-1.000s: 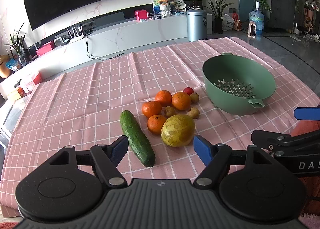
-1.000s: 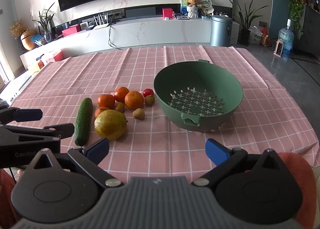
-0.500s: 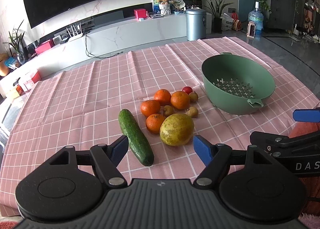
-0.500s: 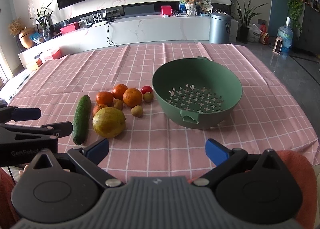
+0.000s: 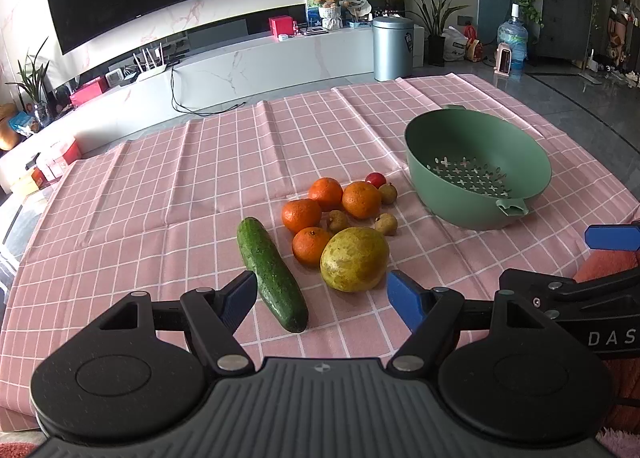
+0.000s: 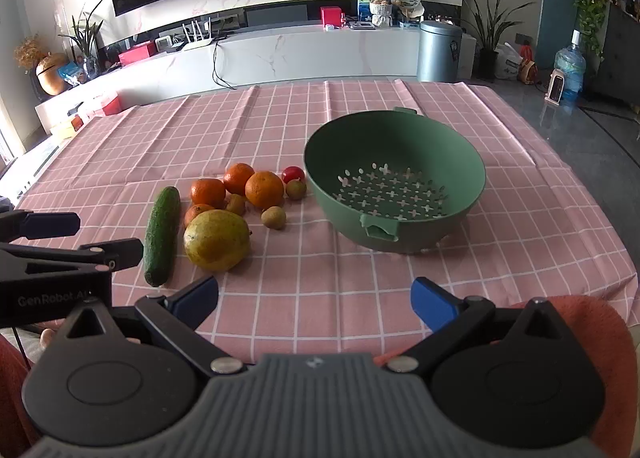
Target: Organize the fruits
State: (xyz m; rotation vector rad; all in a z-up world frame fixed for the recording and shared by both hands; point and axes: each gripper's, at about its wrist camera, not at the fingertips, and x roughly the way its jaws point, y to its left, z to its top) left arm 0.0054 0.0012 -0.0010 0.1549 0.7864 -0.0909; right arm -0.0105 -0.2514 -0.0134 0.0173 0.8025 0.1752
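Both the left gripper (image 5: 322, 296) and the right gripper (image 6: 314, 296) hung spread wide over the near edge of the pink checked cloth (image 5: 192, 193), holding nothing. The cucumber (image 5: 272, 274), yellow-green fruit (image 5: 354, 260) and oranges (image 5: 360, 199) lay clustered just left of the green colander (image 6: 394, 177).

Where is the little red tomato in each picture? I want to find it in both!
Left wrist view: the red tomato sits just above centre, behind the oranges, left of the green colander.
Right wrist view: the red tomato sits a bit left of centre, right beside the colander's left rim.
Shared landmark: the green colander; the tomato is the fruit nearest its left side in both.
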